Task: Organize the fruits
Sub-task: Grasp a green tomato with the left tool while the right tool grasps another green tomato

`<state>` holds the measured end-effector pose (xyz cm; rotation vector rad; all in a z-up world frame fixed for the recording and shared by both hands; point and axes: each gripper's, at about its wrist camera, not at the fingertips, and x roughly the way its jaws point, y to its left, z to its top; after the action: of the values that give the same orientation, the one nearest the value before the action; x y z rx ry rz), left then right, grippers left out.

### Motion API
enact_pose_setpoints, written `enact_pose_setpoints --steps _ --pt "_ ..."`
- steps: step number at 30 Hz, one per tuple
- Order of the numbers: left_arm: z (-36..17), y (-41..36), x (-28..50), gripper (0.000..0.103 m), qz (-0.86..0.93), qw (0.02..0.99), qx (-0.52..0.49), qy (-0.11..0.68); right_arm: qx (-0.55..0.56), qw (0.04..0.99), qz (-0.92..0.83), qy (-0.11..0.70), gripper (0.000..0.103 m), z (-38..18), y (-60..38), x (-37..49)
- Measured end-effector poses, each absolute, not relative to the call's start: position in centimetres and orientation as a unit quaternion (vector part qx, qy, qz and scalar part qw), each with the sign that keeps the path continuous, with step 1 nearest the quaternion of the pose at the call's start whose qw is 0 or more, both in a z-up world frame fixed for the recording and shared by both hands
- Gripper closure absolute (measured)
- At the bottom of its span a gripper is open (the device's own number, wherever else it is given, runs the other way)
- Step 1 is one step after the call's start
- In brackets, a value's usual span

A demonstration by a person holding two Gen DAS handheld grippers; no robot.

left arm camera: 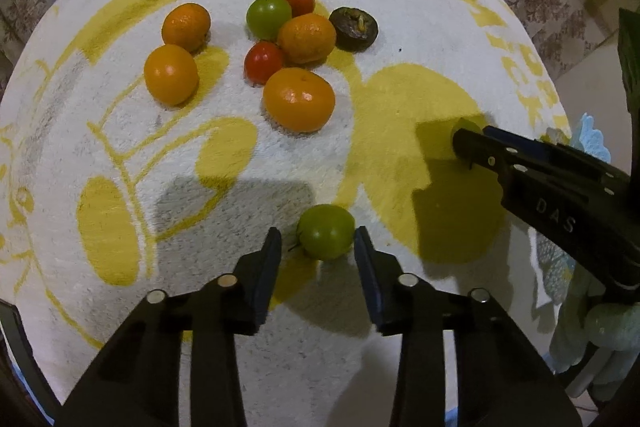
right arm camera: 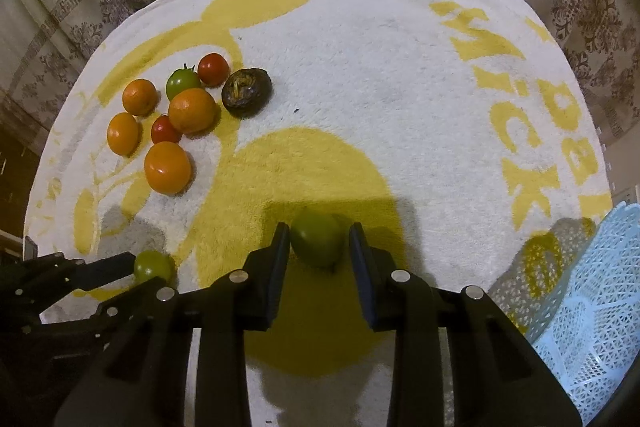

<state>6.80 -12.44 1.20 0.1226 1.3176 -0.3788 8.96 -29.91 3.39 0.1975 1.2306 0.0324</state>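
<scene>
Green tomato [left arm camera: 326, 231] between open left hand-held gripper [left arm camera: 317, 245] fingers | right hand-held gripper [right arm camera: 319, 245] open around another [right arm camera: 317, 242] | smooth, soft, rolls: pinch mid-sides lightly

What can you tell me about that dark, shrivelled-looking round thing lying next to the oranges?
The dark brown fruit is round and squat, with a dull, wrinkled skin and a sunken top showing yellowish flecks, so it looks dried or spoiled. It lies flat on the white and yellow towel at the right edge of the cluster, close to an orange and a red tomato. Neither claw is near it.
</scene>
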Motion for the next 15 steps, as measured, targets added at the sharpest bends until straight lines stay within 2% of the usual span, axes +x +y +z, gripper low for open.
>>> enact_pose_setpoints --steps 6,7,15 --pt "1.4 -12.7 6.6 0.071 -0.169 0.776 0.055 0.605 0.099 0.812 0.014 0.575 0.071 3.8 -30.1 8.7" --pt "1.5 -12.7 6.6 0.076 -0.170 0.776 0.053 0.605 0.100 0.812 0.014 0.574 0.071 3.9 -30.2 8.7" --pt "3.1 -11.2 6.5 0.082 -0.173 0.783 0.037 0.597 0.106 0.815 0.017 0.570 0.071 4.5 -29.9 8.3"
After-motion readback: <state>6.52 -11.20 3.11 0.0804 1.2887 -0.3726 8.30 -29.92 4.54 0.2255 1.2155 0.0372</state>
